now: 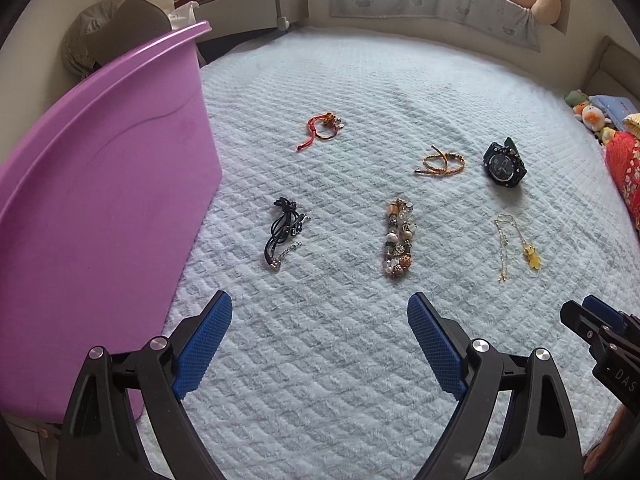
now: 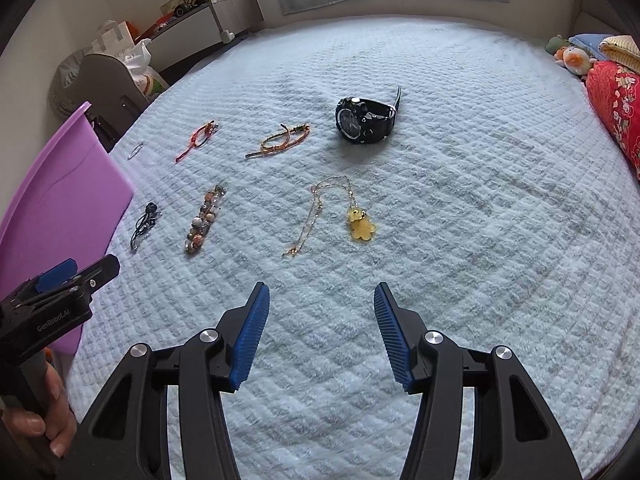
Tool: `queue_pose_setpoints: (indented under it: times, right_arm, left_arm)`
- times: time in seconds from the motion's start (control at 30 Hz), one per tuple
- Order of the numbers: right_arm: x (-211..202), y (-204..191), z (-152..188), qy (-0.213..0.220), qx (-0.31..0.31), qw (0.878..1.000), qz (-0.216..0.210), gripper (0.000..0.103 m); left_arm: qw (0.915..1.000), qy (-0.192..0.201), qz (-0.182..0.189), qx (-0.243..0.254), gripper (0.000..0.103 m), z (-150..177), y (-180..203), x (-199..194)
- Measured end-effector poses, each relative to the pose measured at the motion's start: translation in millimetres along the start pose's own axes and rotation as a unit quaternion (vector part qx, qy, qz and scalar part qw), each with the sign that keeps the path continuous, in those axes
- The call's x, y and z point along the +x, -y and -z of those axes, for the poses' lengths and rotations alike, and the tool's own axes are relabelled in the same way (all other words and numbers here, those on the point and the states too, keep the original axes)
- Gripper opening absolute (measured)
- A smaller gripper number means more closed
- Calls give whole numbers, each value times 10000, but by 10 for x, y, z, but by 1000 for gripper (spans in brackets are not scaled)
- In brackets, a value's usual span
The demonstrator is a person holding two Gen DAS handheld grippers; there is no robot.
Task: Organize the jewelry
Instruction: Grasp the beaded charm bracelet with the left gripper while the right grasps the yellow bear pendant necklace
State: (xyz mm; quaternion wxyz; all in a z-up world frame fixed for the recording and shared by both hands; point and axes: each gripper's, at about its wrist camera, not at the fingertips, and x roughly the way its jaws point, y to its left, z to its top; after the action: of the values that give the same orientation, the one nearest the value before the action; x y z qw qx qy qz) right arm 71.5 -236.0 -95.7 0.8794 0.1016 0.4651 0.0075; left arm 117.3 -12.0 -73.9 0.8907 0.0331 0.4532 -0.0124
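Observation:
Jewelry lies spread on a pale quilted bedcover [image 1: 360, 80]. A black cord necklace [image 1: 282, 234], a beaded bracelet [image 1: 398, 238], a red cord bracelet [image 1: 322, 128], an orange braided bracelet [image 1: 440, 164], a black watch [image 1: 504, 164] and a thin gold chain with a yellow pendant [image 1: 532, 258] are all apart from each other. My left gripper [image 1: 320, 312] hangs open above the cover, just short of the cord necklace and beaded bracelet. My right gripper [image 2: 322, 300] is open too, short of the gold chain [image 2: 320, 208] and its pendant [image 2: 362, 226]. Nothing sits between either pair of fingers.
A purple plastic bin [image 1: 100, 200] stands at the bed's left edge. A small silver ring [image 2: 135, 151] lies near the bin. Red patterned fabric [image 2: 616, 108] and plush toys [image 2: 572, 58] crowd the right side. A hand [image 2: 44, 416] holds the left gripper's handle.

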Motion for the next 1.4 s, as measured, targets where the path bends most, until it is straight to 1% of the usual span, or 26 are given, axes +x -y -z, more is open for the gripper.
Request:
queue_pose_setpoints:
  times: [0.2,0.43,0.63,0.8,0.97,1.1,1.17,1.4]
  right_arm:
    - [227,72,-118,3,148,9999,-5,52]
    - [428,39,-214,-13,75,10000,42,52]
    - [572,23,-313,-12,-24,9999,138,52]
    - [705,80,-401,-94,42,9998,154,52]
    - [794,104,-491,-105,19,9997,208,58]
    - [877,103,-532,-145,-31,9995,273,60]
    - [914,99,-533,-167,-52,9995,279,64]
    - [914,133,-442,-22,-120,9992,373,64]
  left_arm:
    - [10000,-48,-5,24,88,-79,81,256]
    - [9999,-81,24,137,88,-152,206,481]
    - [9998,-26,46,204,88,-248,321,597]
    - [9996,-24,71,263,88,-315,411,702]
    - [9996,-38,48,285,88,-353,475,821]
    - [9996,-49,38,290,88,-358,505,889]
    - [9995,-47,30,305,88,-354,513,909]
    - [9994,-83,11,332,88,-344,525,997]
